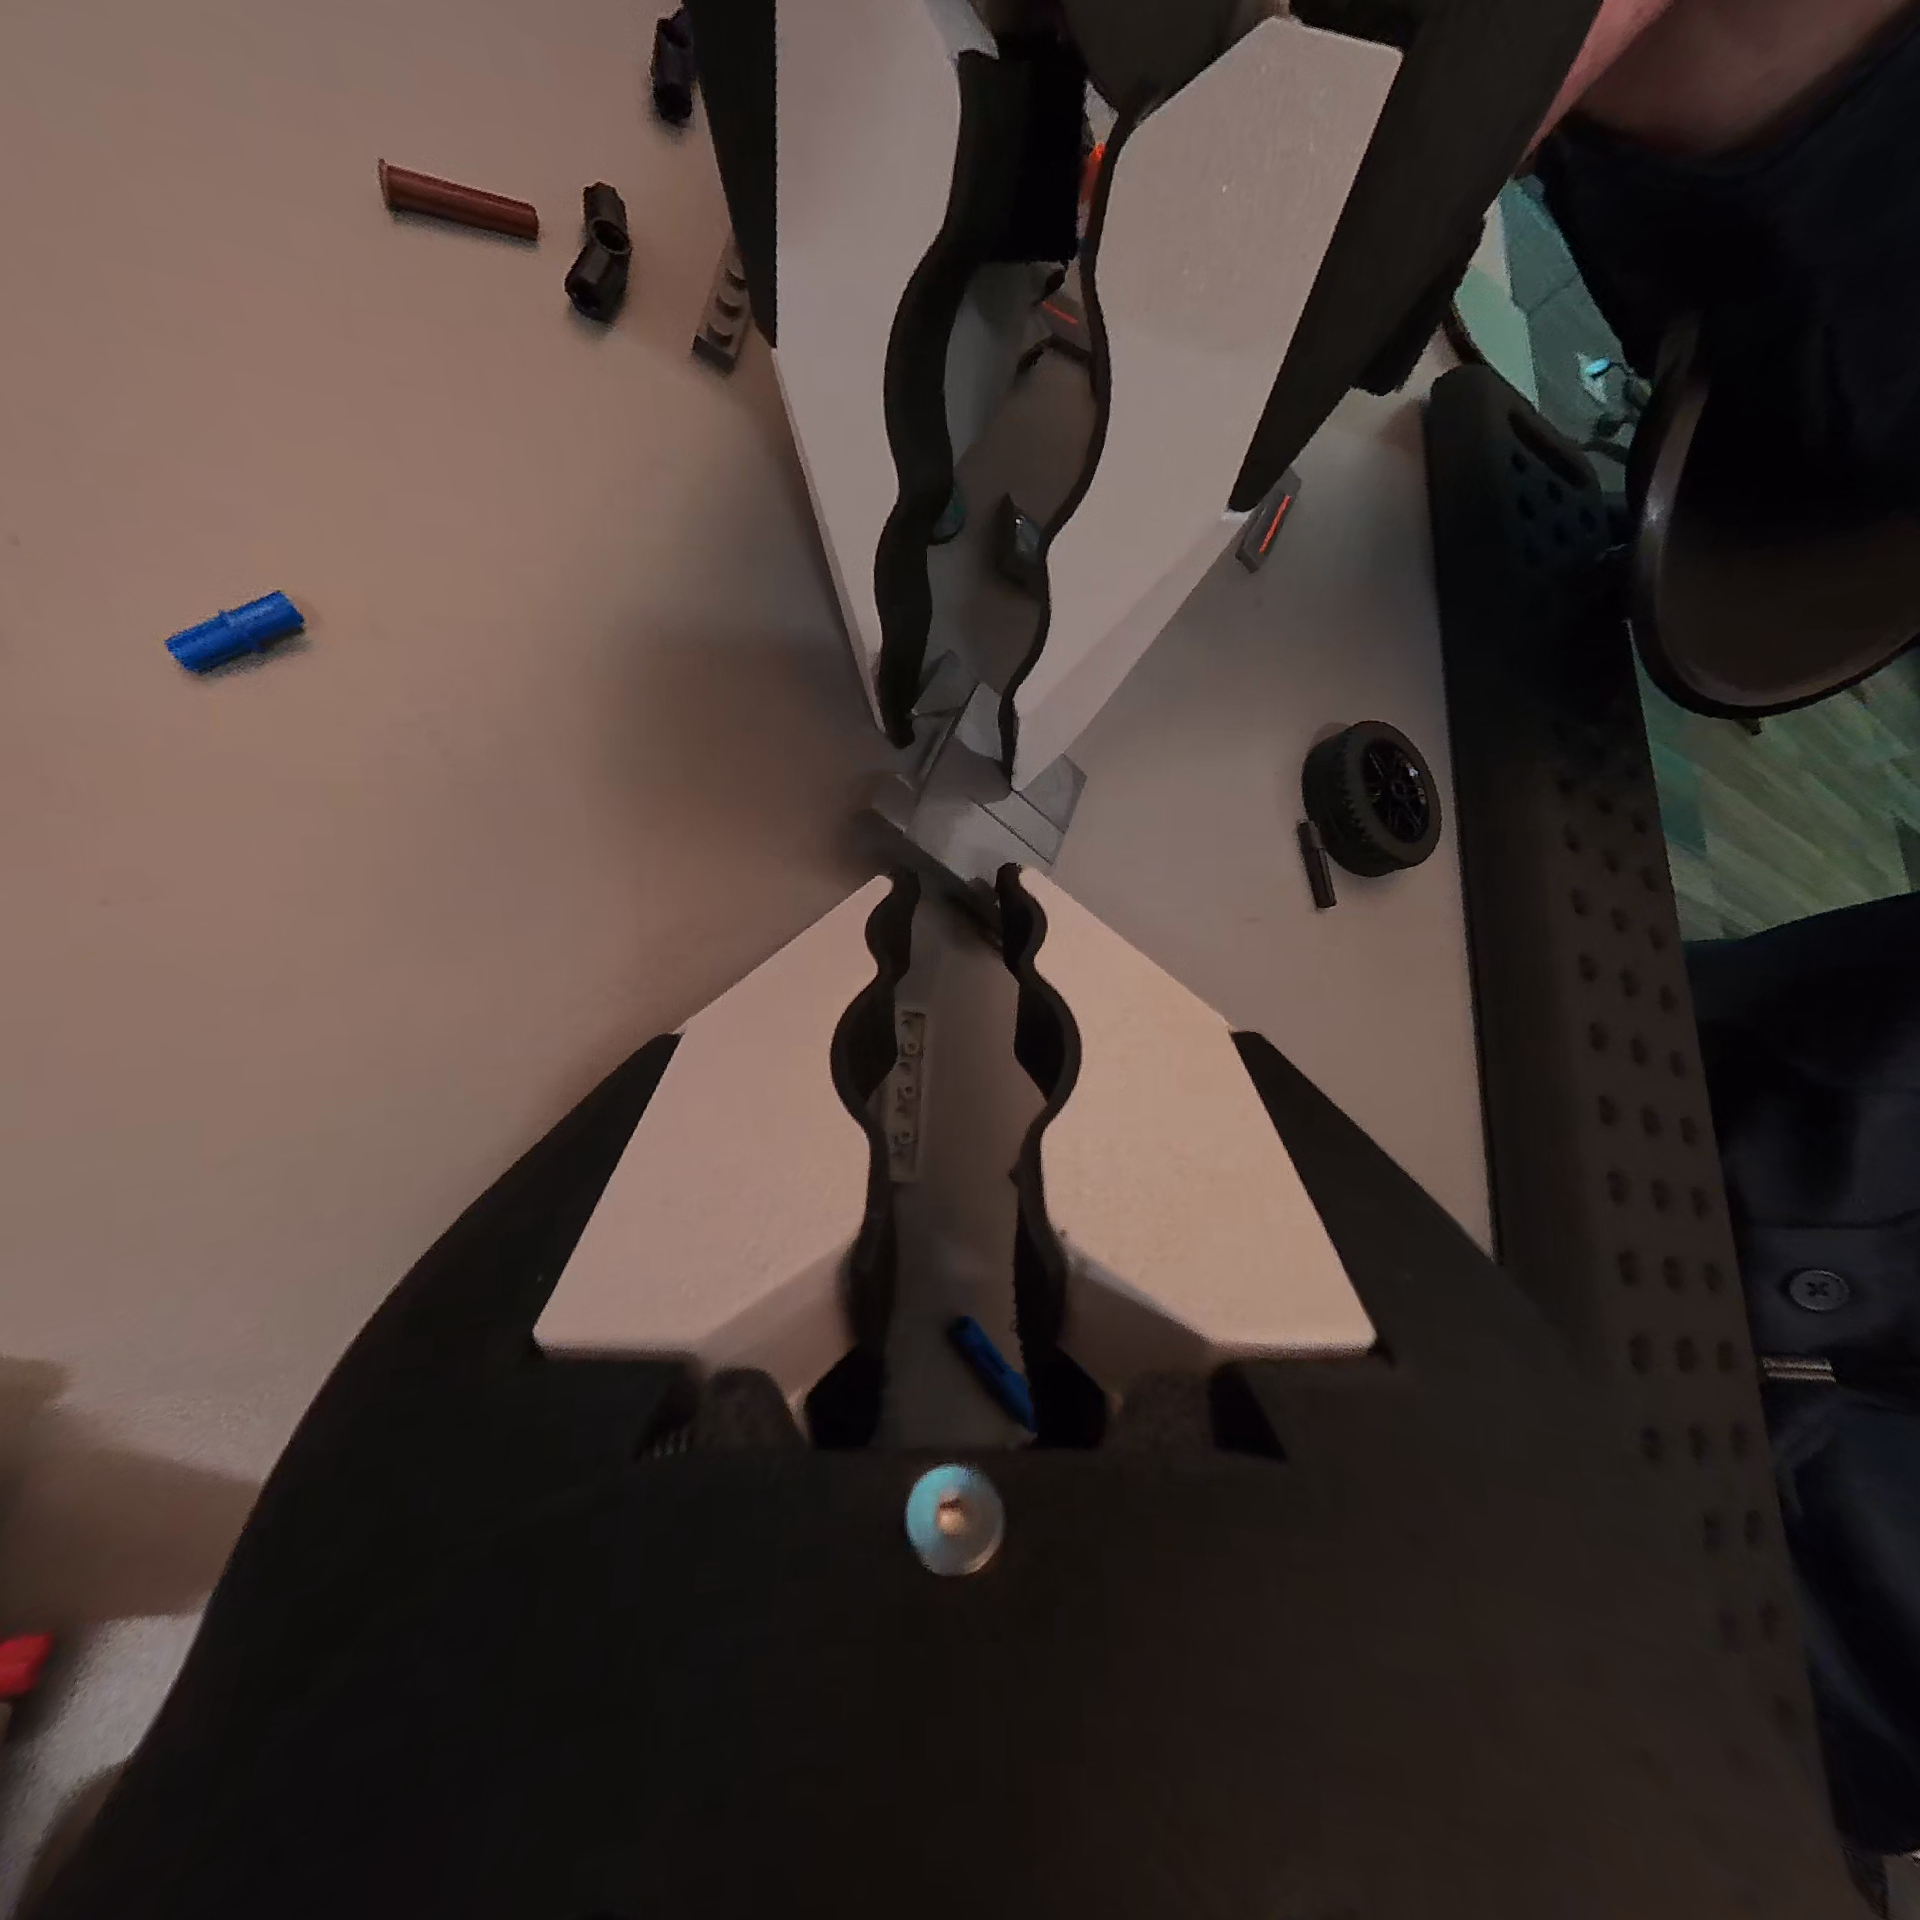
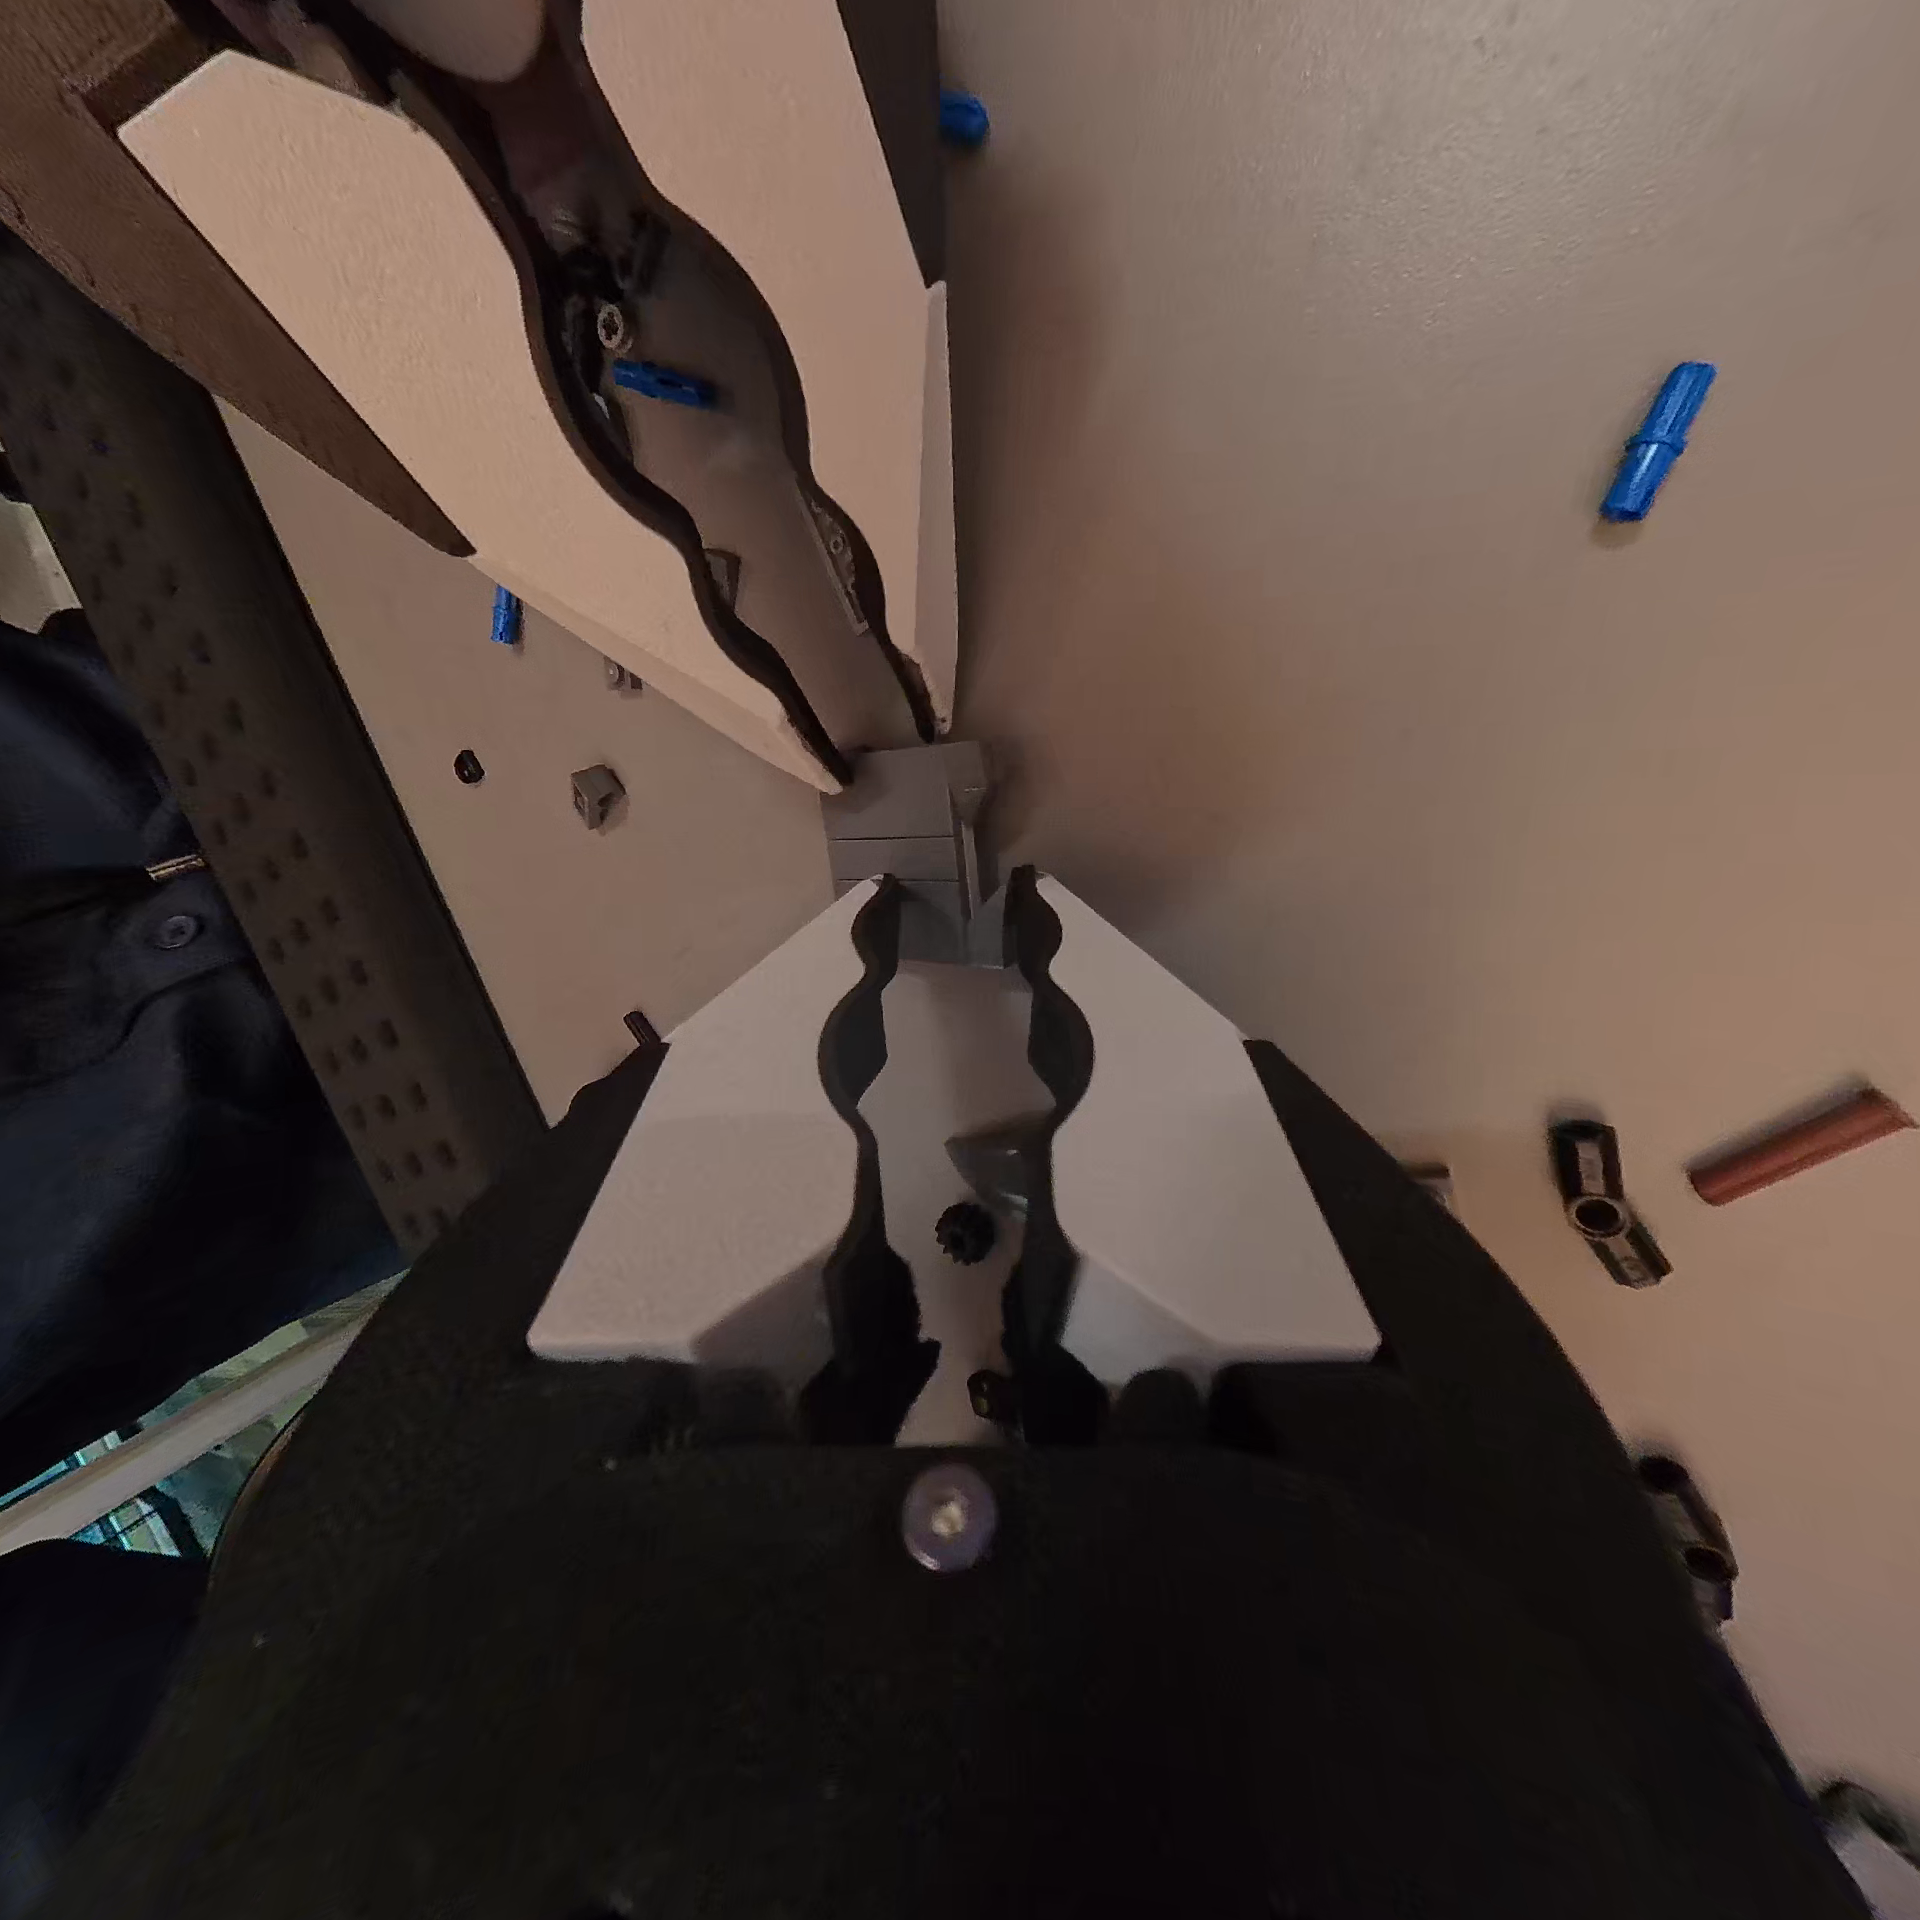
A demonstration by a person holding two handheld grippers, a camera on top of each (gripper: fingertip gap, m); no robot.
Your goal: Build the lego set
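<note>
Pale table (image 1: 416,935) strewn with pins, teal floor beyond, left tongs (image 1: 951,883) and right tongs (image 2: 956,883) both nipped tight on one grey block (image 1: 971,805), meeting tip to tip.

Red piece (image 1: 23,1659) cut by left edge; grey plate (image 1: 724,312) half hidden (behind jaws).

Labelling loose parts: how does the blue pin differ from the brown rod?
Colour: the blue pin is bright blue, the brown rod reddish brown. Length: the pin is shorter and stubbier, the rod longer and slimmer. Shape: the pin has a raised collar mid-length, the rod a flared end. Both lie loose on the table, untouched.
</note>
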